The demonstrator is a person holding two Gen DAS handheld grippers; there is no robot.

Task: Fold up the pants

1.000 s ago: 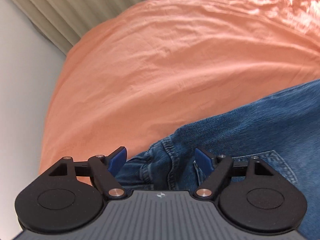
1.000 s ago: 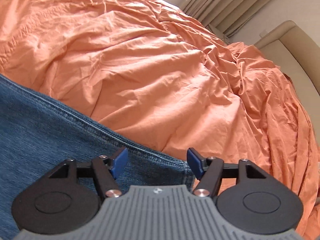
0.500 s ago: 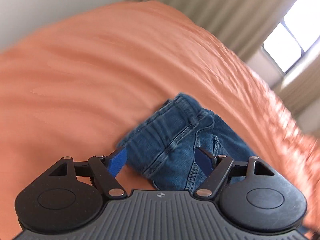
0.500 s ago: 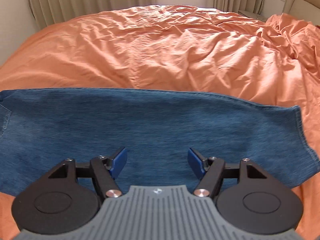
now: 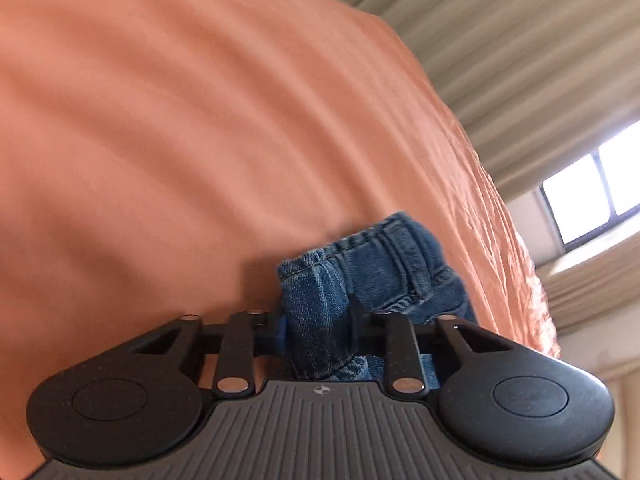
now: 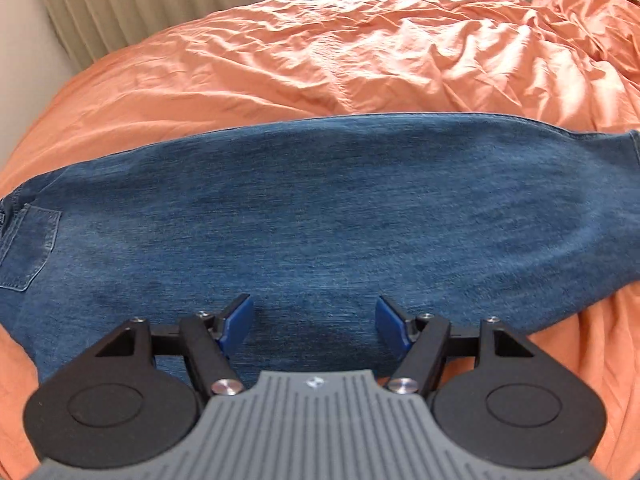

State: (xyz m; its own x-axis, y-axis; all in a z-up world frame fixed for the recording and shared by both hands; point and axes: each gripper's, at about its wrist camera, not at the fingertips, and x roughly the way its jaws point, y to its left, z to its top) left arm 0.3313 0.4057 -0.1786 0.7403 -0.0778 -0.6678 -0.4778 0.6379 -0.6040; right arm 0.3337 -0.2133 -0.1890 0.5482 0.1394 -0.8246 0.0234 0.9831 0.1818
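Observation:
Blue denim pants (image 6: 320, 216) lie flat across the orange bed, folded lengthwise, with a back pocket (image 6: 24, 248) at the left and the hem at the far right. My right gripper (image 6: 312, 320) is open and empty, hovering over the near edge of the leg. In the left wrist view my left gripper (image 5: 320, 324) is shut on a bunched waistband part of the pants (image 5: 376, 272), which rises between the fingers.
An orange bedsheet (image 6: 320, 48) covers the bed, wrinkled at the back and right. Beige curtains (image 6: 140, 4) hang behind the bed. In the left wrist view, curtains (image 5: 500, 60) and a window (image 5: 592, 196) are at the right.
My left gripper closed on the waistband end of the pants. My right gripper stayed open and moved in over the middle of the leg.

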